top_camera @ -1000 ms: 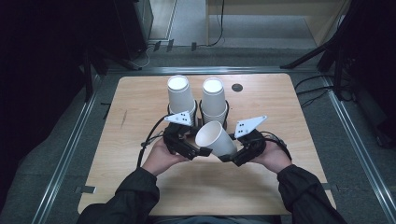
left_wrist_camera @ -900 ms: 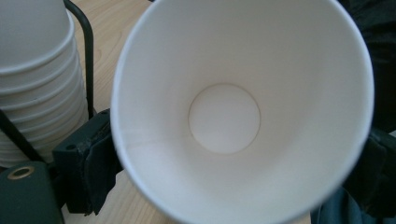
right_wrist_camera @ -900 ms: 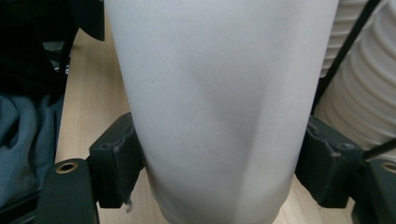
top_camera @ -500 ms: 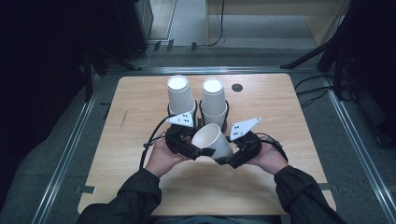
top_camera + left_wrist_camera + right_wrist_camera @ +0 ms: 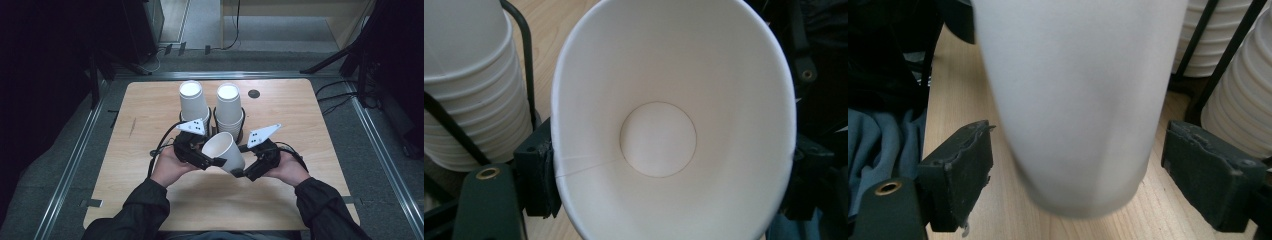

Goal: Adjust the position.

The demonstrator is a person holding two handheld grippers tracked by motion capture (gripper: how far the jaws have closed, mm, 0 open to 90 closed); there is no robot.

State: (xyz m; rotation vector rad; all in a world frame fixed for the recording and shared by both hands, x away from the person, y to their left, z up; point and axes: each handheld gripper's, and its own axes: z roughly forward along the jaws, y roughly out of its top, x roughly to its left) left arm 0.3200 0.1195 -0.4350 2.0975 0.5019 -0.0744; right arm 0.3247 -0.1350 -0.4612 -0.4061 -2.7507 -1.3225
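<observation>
A: How far along is the work judged to be?

B: A single paper cup is held tilted just in front of the two stacks in the wire holder; it is pinched at the rim by the left gripper; its placement is judged still undone.

A: And the right gripper?

B: Its jaws are spread wide around the cup's base, untouching (smooth, white, tapered, thin-walled).

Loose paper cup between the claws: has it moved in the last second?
Yes. The loose cup has come slightly toward the person, away from the two cup stacks, which stayed put.
</observation>
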